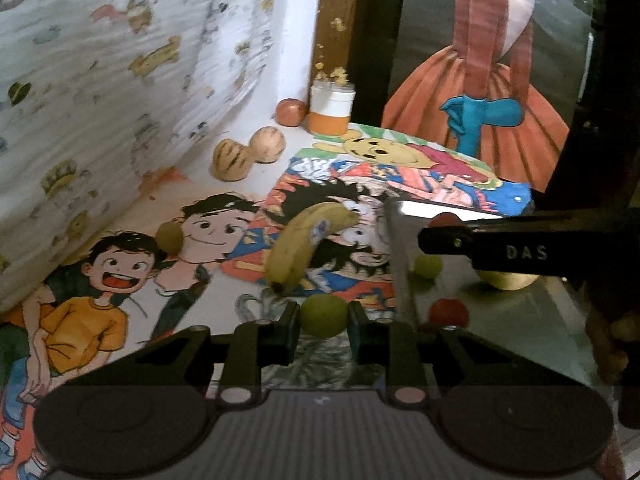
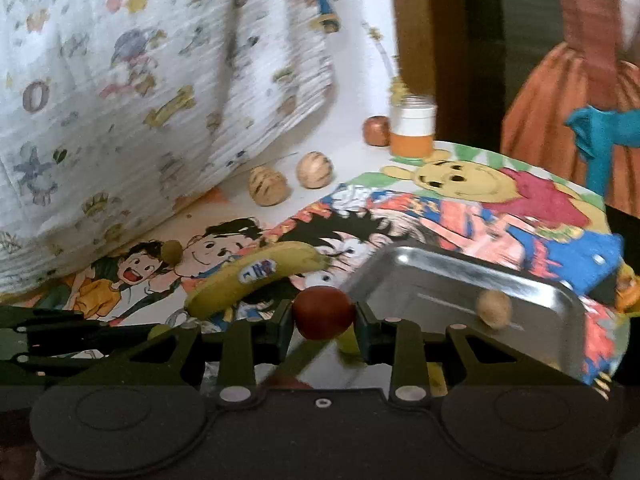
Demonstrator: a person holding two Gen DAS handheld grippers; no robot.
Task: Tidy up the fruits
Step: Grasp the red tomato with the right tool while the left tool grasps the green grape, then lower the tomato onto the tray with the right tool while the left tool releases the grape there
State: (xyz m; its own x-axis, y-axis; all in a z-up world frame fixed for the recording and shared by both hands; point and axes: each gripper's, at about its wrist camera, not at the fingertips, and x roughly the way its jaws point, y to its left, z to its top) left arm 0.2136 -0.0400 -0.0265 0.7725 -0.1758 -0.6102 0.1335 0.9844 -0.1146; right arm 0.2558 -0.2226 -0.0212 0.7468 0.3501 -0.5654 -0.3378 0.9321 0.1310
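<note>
My left gripper (image 1: 324,316) clamps a round green grape, my right gripper (image 2: 323,318) a dark-red plum above the shiny steel tray (image 2: 440,276) (already holding a few fruits), while the yellow banana (image 1: 304,240) waits on the tabletop.

Cartoon-printed surface (image 1: 120,280), white patterned quilt (image 1: 100,80) draped at left (blurred), brown wooden post (image 1: 336,20), dark backdrop behind, dim indoor light

Dim, soft indoor light; fisheye bending with dark corners, motion blur, glare on the metal tray (image 2: 460,276).
</note>
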